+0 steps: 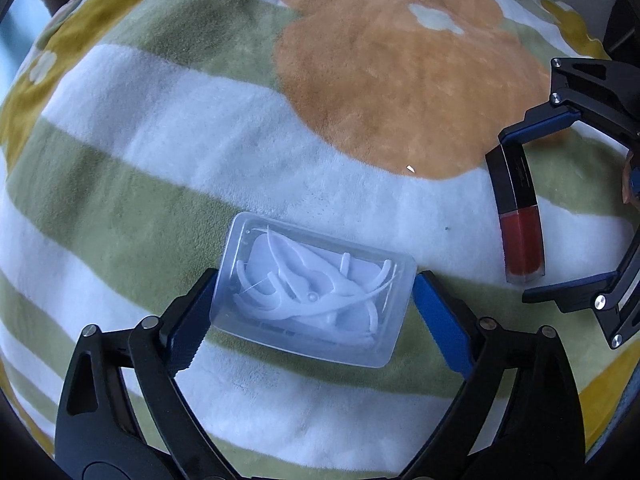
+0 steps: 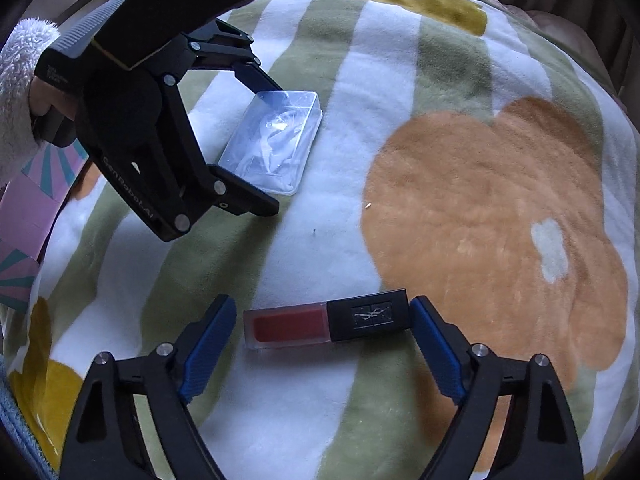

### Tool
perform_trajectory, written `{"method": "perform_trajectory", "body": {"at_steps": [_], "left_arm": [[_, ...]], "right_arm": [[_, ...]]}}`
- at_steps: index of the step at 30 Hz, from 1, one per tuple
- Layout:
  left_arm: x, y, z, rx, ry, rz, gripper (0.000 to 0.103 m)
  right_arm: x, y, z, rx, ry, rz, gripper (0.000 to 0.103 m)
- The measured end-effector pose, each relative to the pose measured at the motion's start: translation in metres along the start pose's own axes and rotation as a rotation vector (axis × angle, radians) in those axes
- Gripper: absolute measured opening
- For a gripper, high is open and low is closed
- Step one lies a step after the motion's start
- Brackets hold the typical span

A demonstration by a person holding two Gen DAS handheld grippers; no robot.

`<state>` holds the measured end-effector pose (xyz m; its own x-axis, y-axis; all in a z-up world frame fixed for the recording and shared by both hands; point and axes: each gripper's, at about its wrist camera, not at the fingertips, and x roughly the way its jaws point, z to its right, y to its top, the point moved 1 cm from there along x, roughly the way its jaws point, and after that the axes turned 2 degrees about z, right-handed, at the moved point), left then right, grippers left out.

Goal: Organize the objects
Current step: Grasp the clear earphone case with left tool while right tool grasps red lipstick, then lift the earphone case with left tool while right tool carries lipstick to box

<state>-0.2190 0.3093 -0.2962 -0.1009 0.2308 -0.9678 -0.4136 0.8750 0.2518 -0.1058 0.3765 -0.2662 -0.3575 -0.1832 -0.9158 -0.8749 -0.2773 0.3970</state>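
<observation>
Two open grippers, poised for lengthwise pickups on a striped blanket (image 1: 168, 92) — left gripper (image 1: 316, 304) straddling a clear floss-pick box (image 1: 312, 288), right gripper (image 2: 324, 328) straddling a red lip-gloss tube (image 2: 326, 320); pads seemingly just touching, neither squeezing yet.

Both grippers: black linked frames, silver pivot screws, ribbed blue pads (image 2: 210, 350). Fluffy white sleeve (image 2: 18, 92) worn at left.
</observation>
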Motion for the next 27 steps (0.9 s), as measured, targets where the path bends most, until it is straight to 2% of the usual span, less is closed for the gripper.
{"method": "perform_trajectory", "body": {"at_steps": [2,14,19,27], "left_arm": [[0.000,-0.001,-0.001,0.002,-0.007,0.003,0.087],[-0.017,-0.010,0.002,-0.001,-0.010,0.017,0.086],[-0.048,-0.016,0.004,-0.039,0.009,0.054,0.086],[-0.126,-0.023,0.010,-0.175,0.063,0.132,0.086]], "right_arm": [[0.003,-0.001,0.001,0.005,-0.002,-0.008,0.082],[-0.010,0.003,-0.003,0.022,0.000,0.000,0.082],[-0.033,0.010,-0.010,0.031,-0.011,0.024,0.082],[-0.096,0.028,-0.024,0.060,-0.025,0.066,0.082]]}}
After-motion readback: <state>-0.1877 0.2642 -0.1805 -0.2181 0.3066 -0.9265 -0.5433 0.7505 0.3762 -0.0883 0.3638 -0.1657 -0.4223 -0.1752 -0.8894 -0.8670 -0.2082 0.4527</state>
